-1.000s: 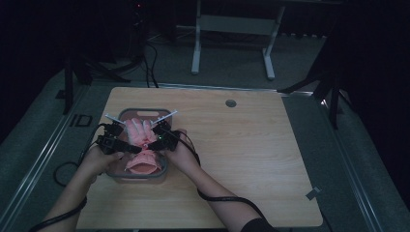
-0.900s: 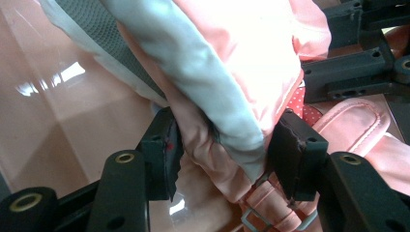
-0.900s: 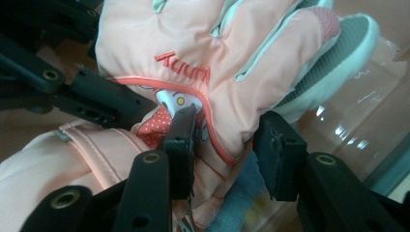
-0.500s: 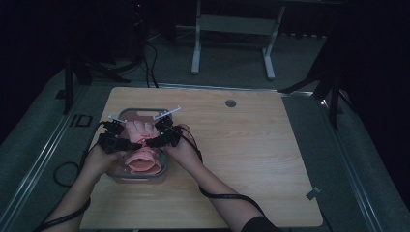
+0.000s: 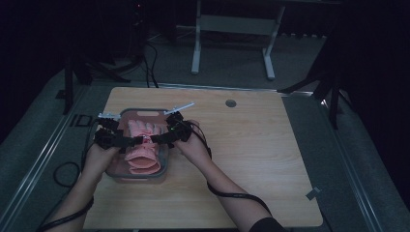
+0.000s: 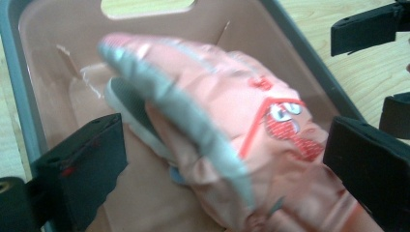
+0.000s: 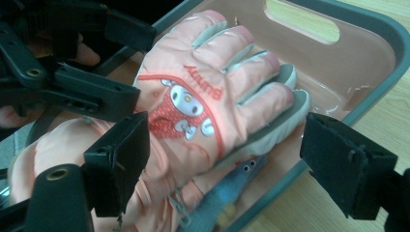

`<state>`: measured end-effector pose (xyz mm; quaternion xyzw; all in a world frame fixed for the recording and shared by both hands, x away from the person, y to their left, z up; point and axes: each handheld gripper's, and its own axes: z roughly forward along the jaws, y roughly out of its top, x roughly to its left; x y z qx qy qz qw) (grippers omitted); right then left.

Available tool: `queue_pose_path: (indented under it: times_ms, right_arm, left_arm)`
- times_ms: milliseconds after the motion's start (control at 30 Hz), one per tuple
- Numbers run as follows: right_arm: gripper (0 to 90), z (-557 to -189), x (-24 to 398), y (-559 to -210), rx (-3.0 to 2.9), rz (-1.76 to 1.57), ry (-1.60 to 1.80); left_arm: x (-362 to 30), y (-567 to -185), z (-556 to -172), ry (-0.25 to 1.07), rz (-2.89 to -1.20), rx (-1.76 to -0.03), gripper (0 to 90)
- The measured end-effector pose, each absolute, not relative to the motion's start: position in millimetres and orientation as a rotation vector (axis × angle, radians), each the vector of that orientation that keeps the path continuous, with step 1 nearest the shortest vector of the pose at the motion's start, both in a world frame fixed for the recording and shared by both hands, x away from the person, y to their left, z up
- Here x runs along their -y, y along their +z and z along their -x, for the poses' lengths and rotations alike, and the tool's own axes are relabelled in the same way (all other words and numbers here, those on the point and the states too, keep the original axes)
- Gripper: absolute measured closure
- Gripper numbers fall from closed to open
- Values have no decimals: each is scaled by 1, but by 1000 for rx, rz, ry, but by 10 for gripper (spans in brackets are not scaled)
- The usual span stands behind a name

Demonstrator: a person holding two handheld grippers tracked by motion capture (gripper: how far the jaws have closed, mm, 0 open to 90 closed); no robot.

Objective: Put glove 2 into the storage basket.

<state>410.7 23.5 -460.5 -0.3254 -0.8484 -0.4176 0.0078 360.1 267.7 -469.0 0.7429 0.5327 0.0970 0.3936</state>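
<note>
Your left gripper and right gripper have just opened wide, jaws clear of the pink ski glove, which lies released in the grey-rimmed basket, so placement appears complete.

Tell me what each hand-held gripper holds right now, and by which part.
Nothing is held. The left hand-held gripper and right hand-held gripper have just been opening; their jaws stand apart around the pink padded glove, which lies in the pink grey-rimmed plastic basket.

The room lay dark beyond a light wooden tabletop with a round grommet; grey carpeted floor surrounded it. A white metal frame stood behind; black cables trailed nearby.
</note>
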Motion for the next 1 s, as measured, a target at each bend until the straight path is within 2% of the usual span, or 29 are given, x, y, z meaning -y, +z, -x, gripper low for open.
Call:
queue_pose_path:
  times_ms: [367, 700, 1000]
  right_arm:
    - [173, -410, -10, -457, 2619, 1019, -1353]
    - [173, -408, 7, -462, 2602, 1015, -1375]
    - [172, -396, 45, -473, 2613, 1010, -1381]
  left_arm:
    - [-248, -452, -347, 300, -1901, -1281, 19]
    - [-198, -440, -319, 307, -1942, -1100, 19]
    - [-143, -441, -296, 258, -1970, -938, 19]
